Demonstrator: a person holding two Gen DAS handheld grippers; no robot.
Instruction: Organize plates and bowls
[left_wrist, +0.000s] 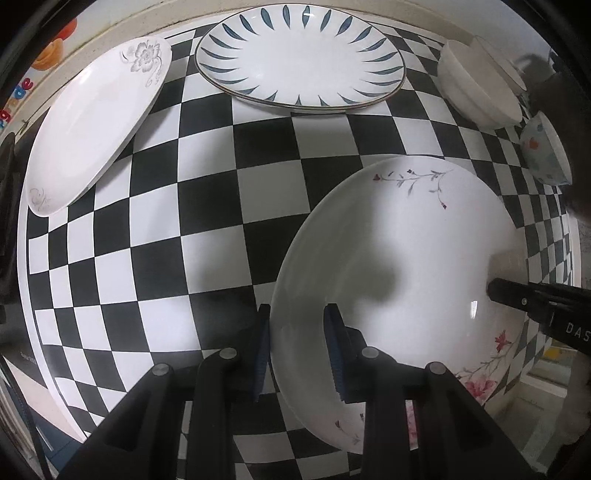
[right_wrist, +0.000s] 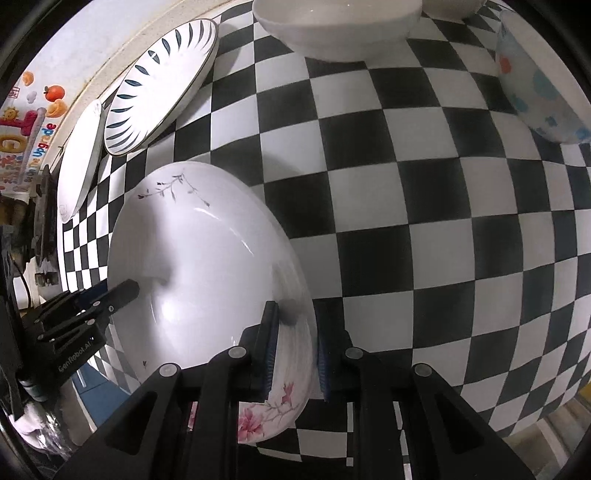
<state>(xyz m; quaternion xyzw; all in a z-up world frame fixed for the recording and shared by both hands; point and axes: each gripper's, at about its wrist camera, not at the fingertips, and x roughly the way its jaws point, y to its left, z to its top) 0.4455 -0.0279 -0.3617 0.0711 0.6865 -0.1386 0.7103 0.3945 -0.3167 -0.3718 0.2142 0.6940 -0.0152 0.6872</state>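
Both grippers are pointing almost straight down at the checkered tablecloth (left_wrist: 207, 206), and both are holding the same floral plate (left_wrist: 399, 266).

The left gripper (left_wrist: 297, 350) is pinching the left rim of this plate: one blue pad is sitting outside the rim and the other is sitting inside, on the white surface. The right gripper (right_wrist: 293, 343) is doing the same on the opposite rim, with one finger (right_wrist: 267, 343) lying on the inner side and the other just outside the edge. In the left wrist view, the right gripper is reaching in from the right side; in the right wrist view, the left one is reaching in from the left.

The floral plate is sitting in the near part of the cloth, and I cannot tell if it is lifted or resting. At the far side a plate with blue leaf marks (left_wrist: 299, 62) is lying, and left of it an oval plate with a grey flower (left_wrist: 92, 125). At the far right are standing a white bowl (left_wrist: 476, 85) and a small bowl with coloured spots (left_wrist: 545, 151).
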